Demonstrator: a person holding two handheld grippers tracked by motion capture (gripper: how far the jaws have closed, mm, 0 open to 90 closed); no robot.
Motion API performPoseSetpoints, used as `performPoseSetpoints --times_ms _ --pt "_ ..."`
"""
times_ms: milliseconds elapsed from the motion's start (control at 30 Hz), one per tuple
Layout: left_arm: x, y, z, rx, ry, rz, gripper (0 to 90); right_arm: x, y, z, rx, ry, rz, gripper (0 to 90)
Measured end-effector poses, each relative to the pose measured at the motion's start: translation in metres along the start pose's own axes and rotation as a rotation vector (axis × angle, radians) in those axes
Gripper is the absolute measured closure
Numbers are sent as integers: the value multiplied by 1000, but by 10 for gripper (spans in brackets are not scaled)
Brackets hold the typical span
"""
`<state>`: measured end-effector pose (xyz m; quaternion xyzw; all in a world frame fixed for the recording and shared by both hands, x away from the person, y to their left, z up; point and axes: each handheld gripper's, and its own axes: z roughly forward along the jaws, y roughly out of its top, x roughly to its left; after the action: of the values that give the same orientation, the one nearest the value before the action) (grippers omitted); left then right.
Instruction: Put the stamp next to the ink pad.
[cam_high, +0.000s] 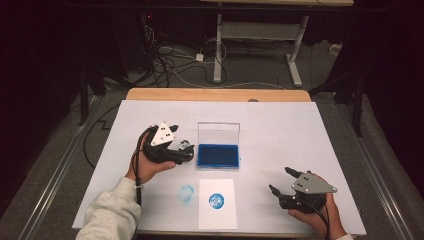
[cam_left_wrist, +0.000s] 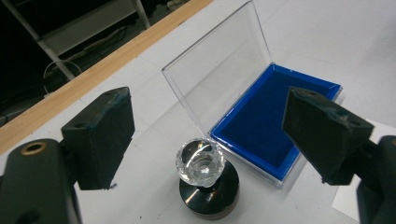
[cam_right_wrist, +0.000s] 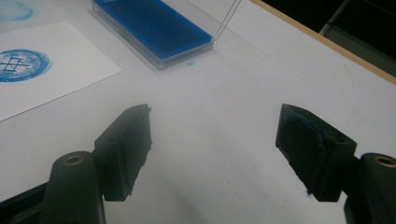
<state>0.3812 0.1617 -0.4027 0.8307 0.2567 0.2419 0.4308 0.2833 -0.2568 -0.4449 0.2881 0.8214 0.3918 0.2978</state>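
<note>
Stamp (cam_left_wrist: 204, 179) upright beside ink pad case (cam_left_wrist: 275, 121) | lid open (blue pad inside)

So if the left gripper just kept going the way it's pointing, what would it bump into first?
Most likely the crystal-topped stamp standing between its open jaws, beside the blue ink pad. The left gripper is not touching the stamp, though depth is hard to judge.

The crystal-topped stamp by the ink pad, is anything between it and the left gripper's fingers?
Nothing visible: the crystal-topped stamp with a black base stands upright between the open left gripper fingers, beside the blue ink pad.
</note>
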Motion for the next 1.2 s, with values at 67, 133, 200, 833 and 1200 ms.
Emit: performPoseSetpoints --times_ms 67,133,200,833,1200 --pt "-2 1 -2 0 1 4 168 0 0 0 0 1 -1 268" --pt "-4 3 -5 -5 3 18 168 1 0 -1 -3 0 -1 268" --pt "-7 5 -9 -15 -4 30 167 1 1 -1 -6 0 1 268" --pt "-27 6 -38 -70 -14 98 168 3 3 -3 -16 0 -6 267" --pt "-34 -10 -50 -93 -8 135 168 5 4 -3 -24 -4 -8 268"
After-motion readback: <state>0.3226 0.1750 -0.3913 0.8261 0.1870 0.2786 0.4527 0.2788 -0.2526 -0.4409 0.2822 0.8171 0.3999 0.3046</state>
